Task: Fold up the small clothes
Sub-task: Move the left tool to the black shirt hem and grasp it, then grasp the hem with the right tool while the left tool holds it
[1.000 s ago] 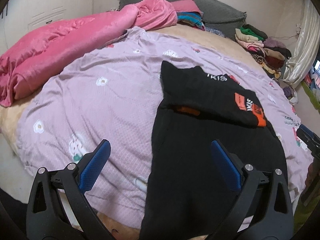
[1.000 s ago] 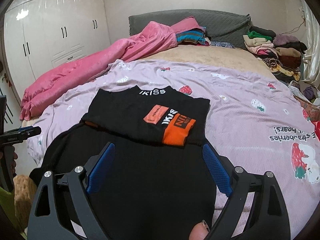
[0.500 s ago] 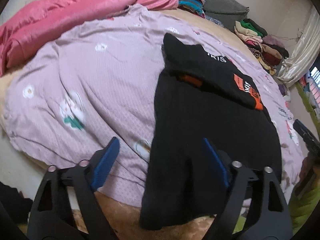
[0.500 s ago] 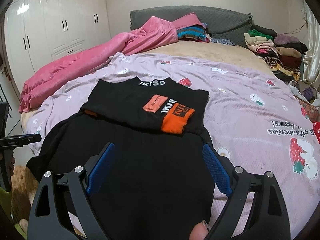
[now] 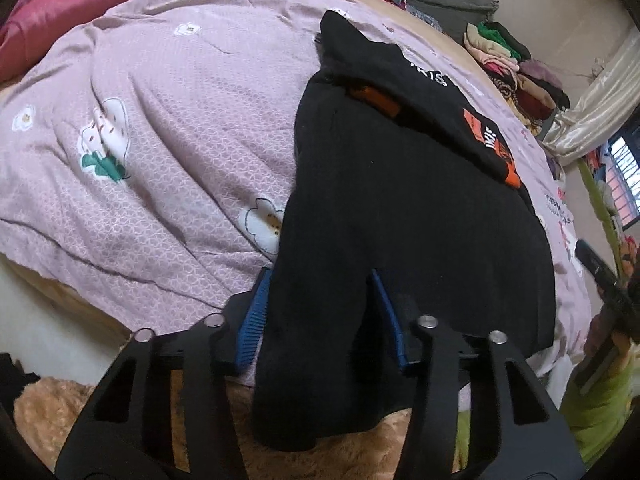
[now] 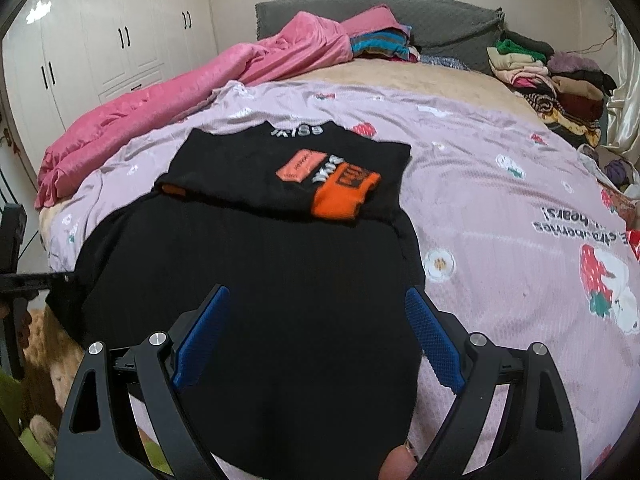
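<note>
A black garment (image 5: 400,216) with orange patches and white lettering lies on the lilac sheet (image 5: 168,128), its upper part folded down over its body. Its lower left corner hangs over the bed edge. My left gripper (image 5: 320,312) has its blue pads on either side of that hem corner, jaws half closed around the cloth. In the right wrist view the garment (image 6: 260,264) fills the middle, the orange patch (image 6: 344,196) on the fold. My right gripper (image 6: 316,336) is open above the lower hem, touching nothing I can see.
A pink quilt (image 6: 168,100) lies along the bed's left and far side. Stacks of folded clothes (image 6: 548,80) sit at the far right by the grey headboard (image 6: 400,16). White wardrobes (image 6: 100,52) stand left. A tan fluffy rug (image 5: 60,408) lies below the bed edge.
My left gripper has moved down and forward to the garment's lower left corner and narrowed its jaws around the hem. My right gripper has come closer over the lower hem, still open.
</note>
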`<state>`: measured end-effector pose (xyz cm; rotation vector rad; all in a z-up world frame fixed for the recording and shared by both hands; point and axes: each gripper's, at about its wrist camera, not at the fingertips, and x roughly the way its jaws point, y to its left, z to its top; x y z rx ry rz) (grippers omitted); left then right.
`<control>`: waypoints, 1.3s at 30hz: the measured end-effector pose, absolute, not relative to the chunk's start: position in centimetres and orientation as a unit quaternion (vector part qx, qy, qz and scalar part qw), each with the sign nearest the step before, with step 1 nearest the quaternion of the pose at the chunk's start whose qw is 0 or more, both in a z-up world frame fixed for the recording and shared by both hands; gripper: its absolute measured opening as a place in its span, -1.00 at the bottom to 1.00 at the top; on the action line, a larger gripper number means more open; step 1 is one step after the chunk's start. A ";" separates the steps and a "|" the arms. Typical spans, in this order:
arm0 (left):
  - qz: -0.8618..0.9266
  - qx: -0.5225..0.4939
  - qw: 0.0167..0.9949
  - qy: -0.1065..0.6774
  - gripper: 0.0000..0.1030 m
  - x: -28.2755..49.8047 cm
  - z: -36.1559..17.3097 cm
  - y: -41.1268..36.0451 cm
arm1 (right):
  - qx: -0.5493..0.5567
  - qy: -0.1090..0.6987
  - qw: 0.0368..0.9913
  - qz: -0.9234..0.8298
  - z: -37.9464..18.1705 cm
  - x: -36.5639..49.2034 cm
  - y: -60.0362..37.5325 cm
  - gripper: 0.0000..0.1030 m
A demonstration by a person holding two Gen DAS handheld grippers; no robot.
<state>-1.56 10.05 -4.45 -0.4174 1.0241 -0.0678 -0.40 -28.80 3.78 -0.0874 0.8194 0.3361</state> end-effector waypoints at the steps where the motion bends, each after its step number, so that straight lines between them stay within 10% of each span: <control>1: -0.033 -0.200 0.851 0.485 -0.39 -1.6 -4.4 10.2 | -0.042 0.401 0.901 0.161 3.5 -0.6 -29.0 0.71; 11: -0.030 -0.207 0.863 0.460 -0.94 -3.0 -3.4 11.6 | -0.039 0.450 0.877 0.162 1.0 -2.2 -30.9 0.71; 27: -0.015 -0.206 0.857 0.472 -0.82 -3.9 -4.6 12.4 | 0.001 0.518 0.839 0.165 -2.4 -4.7 -34.4 0.65; 39: -0.012 -0.207 0.854 0.477 -0.46 -4.4 -4.7 12.4 | -0.007 0.512 0.838 0.191 -2.7 -5.5 -35.2 -0.65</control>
